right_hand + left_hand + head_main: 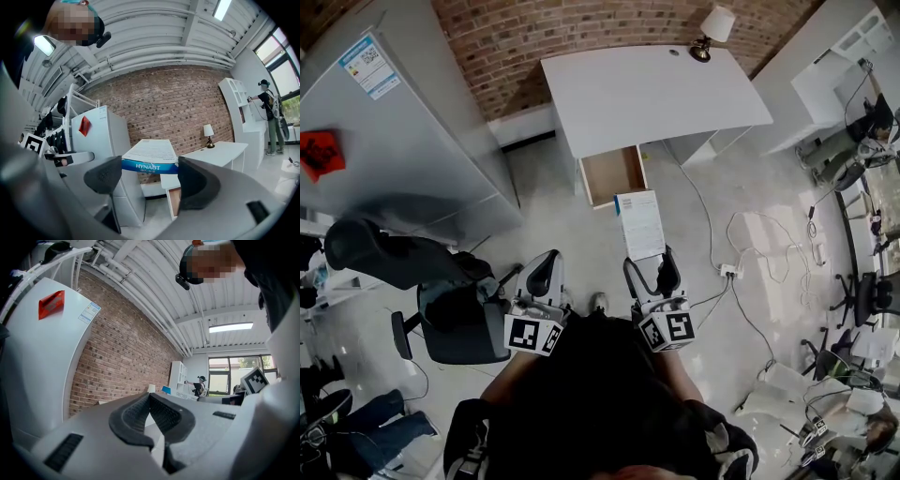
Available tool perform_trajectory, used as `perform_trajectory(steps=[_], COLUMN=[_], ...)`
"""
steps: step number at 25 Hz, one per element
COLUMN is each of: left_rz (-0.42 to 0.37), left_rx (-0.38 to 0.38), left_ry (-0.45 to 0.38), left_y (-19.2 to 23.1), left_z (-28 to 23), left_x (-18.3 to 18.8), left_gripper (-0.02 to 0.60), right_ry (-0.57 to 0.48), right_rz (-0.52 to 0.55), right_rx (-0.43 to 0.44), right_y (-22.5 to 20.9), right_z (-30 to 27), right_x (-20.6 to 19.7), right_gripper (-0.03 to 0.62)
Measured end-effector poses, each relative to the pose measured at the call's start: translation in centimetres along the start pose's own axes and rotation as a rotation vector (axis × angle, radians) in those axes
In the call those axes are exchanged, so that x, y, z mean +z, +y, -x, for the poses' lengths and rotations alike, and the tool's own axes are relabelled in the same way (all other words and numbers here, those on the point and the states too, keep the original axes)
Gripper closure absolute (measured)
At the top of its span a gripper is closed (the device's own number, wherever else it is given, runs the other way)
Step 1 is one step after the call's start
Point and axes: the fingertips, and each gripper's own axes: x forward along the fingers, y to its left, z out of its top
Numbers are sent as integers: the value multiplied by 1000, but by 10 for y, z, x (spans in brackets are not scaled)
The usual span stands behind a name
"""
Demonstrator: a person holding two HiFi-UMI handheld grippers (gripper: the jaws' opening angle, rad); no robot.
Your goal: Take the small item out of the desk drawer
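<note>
- Box [150,158] – small, white with a blue edge – lies crosswise between the fingers of the right gripper [150,172], which pinch it at both ends.
- From overhead, it hangs in the air above the floor, between the person and the drawer [614,174].
- Drawer stands pulled open under the white tabletop [647,89], well apart from the box.
- Left gripper [152,403] is beside the right one, fingers pressed together on nothing.
- Lamp [710,33] stands on the tabletop's far edge.
</note>
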Motion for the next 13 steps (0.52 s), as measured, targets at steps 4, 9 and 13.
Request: perform_trajectory(steps=[4, 9, 13], left_rz=[0, -1, -4], left_rx=[7, 9, 8], left_ry=[-3, -3, -3], left_y=[1, 0, -1], left_z=[1, 3, 3], left_x=[1, 0, 2], left_gripper=[574, 574, 574], right_ry=[-1, 2, 6], right_rz=[8, 19, 39], right_rx=[-1, -3, -8], right_y=[-1, -2, -1], right_z=[3, 5, 5], right_x=[1, -1, 0], right_gripper=[220, 220, 220])
